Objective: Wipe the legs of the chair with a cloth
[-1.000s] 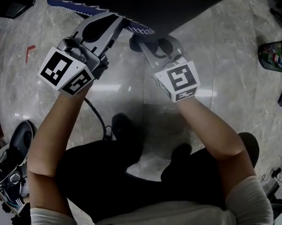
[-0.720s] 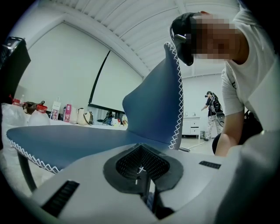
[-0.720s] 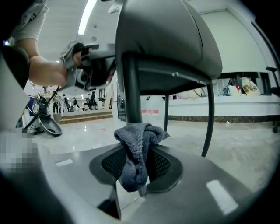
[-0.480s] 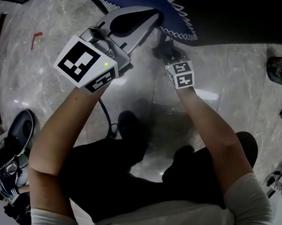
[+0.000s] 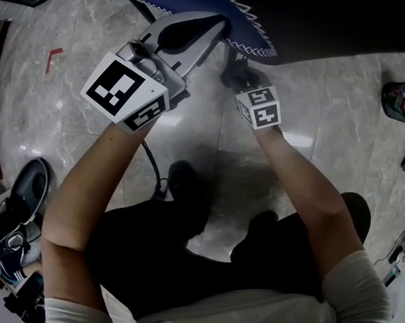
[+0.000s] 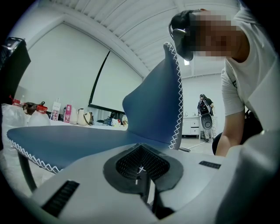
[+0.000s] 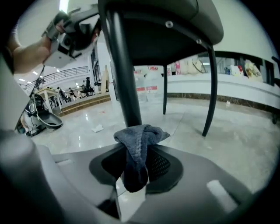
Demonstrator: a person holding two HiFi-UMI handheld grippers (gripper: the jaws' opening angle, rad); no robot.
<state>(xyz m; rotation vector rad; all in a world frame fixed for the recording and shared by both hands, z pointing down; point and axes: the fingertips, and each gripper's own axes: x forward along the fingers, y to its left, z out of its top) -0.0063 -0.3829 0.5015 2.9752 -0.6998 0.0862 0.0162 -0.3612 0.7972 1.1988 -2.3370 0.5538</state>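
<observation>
The chair has a blue seat point(image 5: 196, 0) with white zigzag stitching and a black underside point(image 7: 175, 26). Its nearest black leg point(image 7: 124, 83) stands straight ahead of my right gripper point(image 7: 138, 164), which is shut on a bunched grey-blue cloth point(image 7: 139, 142). The cloth sits just in front of that leg, near its lower part. In the head view the right gripper point(image 5: 234, 75) reaches under the seat. My left gripper point(image 5: 218, 24) has its tips at the seat's front edge, jaws closed together. The left gripper view shows the seat and backrest point(image 6: 157, 105) beyond the left gripper point(image 6: 141, 168).
Two more black chair legs point(image 7: 211, 87) stand farther back. On the grey marble floor point(image 5: 324, 129) lie a cable point(image 5: 149, 165), a red mark point(image 5: 53, 56) and a green item point(image 5: 401, 99). Dark equipment point(image 5: 23, 203) sits at the left. My shoes point(image 5: 185, 183) are below the grippers.
Over the last second the right gripper with the cloth moved away and down under the seat, and the left gripper rose to the seat edge. Since half a second ago almost nothing has shifted.
</observation>
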